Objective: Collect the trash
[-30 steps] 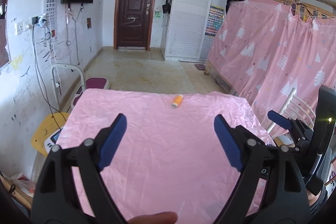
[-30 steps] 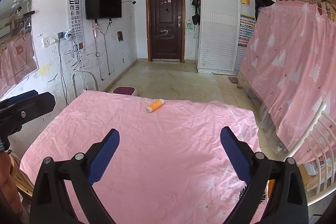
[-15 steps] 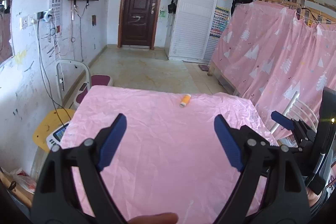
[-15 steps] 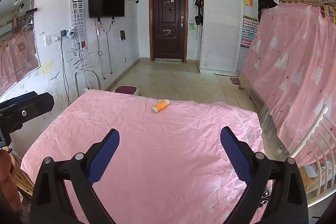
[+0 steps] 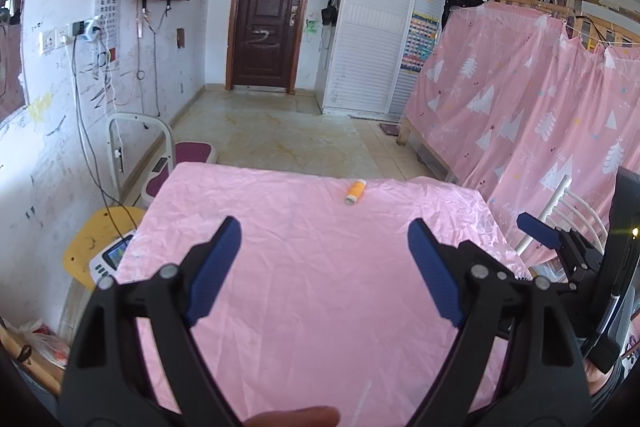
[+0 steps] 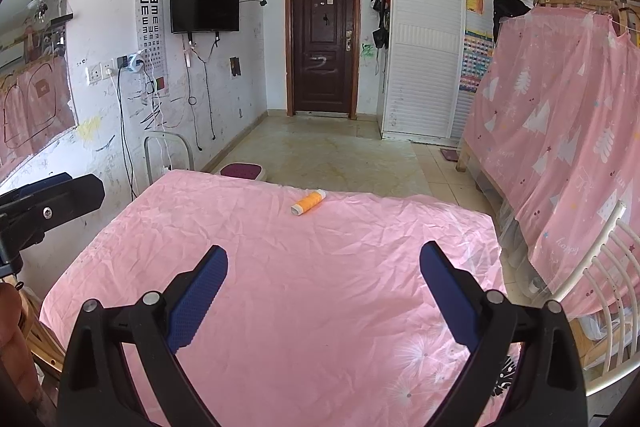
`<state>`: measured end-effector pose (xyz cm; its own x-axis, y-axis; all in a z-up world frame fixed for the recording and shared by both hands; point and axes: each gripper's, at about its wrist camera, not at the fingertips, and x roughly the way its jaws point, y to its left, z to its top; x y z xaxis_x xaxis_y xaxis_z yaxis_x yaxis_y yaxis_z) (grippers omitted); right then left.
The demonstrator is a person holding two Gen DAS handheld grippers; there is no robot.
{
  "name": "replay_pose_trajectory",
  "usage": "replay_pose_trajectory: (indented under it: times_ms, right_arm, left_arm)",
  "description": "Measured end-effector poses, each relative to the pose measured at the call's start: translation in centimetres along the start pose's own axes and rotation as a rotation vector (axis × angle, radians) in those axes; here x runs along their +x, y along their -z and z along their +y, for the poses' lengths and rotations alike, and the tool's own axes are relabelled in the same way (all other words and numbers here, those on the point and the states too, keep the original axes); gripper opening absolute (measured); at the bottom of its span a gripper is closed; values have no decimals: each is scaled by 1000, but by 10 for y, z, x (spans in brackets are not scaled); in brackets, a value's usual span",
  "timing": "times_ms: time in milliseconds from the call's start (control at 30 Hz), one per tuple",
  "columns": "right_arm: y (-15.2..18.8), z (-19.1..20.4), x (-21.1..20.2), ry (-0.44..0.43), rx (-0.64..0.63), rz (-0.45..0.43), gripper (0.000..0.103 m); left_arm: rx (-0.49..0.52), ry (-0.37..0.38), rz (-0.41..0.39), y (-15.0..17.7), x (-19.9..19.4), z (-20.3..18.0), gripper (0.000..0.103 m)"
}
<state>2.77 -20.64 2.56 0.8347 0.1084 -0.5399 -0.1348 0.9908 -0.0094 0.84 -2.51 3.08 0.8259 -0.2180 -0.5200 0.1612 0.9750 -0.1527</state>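
Left view swung slightly; orange tube (image 5: 355, 191) unmoved | step: approach, nothing collected | left gripper (image 5: 324, 267), right gripper (image 6: 324, 291): spread, empty | next: reach far edge of pink-covered table (image 6: 280, 287), straddle tube, pinch

my jaws: left gripper (image 5: 324, 255) stood wide apart, empty
surface (image 5: 320, 287): pink-covered
far edge: orange bottle (image 5: 355, 191) lay sideways

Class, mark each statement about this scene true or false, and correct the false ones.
1. The orange bottle lies on its side on the pink cloth. True.
2. The left claw grips the bottle. False: it is open and empty, with the bottle far ahead.
3. The right claw is open. True.
4. The door stands open. False: it is closed.
5. A television hangs on the wall. True.
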Motion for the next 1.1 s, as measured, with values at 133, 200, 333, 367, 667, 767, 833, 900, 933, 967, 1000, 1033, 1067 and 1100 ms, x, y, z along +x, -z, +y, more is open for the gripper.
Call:
replay_pose_trajectory:
  times_ms: [133, 200, 333, 367, 667, 767, 833, 900, 933, 967, 1000, 1033, 1067, 1100]
  right_arm:
    - [0, 1, 1, -2, 0, 1, 87]
    - [0, 1, 1, -1, -1, 0, 87]
    - [0, 0, 2, -2, -2, 0, 87]
    - [0, 0, 2, -2, -2, 0, 87]
    - [1, 1, 2, -3, -5, 1, 87]
    - [2, 3, 3, -5, -6, 3, 87]
    - [2, 3, 3, -5, -6, 2, 87]
    - [2, 3, 3, -5, -5, 1, 87]
    - [2, 2, 3, -4, -5, 2, 87]
    - [3, 3, 3, -4, -4, 3, 87]
    - [3, 3, 4, -4, -4, 3, 87]
    - [4, 4, 5, -4, -2, 5, 87]
    - [4, 3, 5, -5, -2, 6, 87]
    - [5, 4, 5, -5, -2, 6, 87]
  left_arm:
    - [-1, -1, 1, 0, 0, 2, 82]
    - [-1, -1, 1, 0, 0, 2, 82]
    - [0, -1, 2, 0, 0, 2, 82]
    - [-1, -1, 1, 0, 0, 2, 82]
    - [-1, -2, 1, 0, 0, 2, 82]
    - [-3, -6, 2, 0, 0, 4, 82]
    - [-3, -8, 2, 0, 0, 5, 82]
    - [-4, -11, -1, 0, 0, 5, 82]
    - [-4, -11, 0, 0, 0, 6, 82]
    - [-4, -10, 1, 0, 0, 5, 82]
    - [-4, -11, 1, 0, 0, 5, 82]
    - [-4, -10, 3, 0, 0, 6, 82]
    - [-3, -9, 3, 0, 1, 6, 82]
    - [-2, -9, 5, 0, 1, 5, 82]
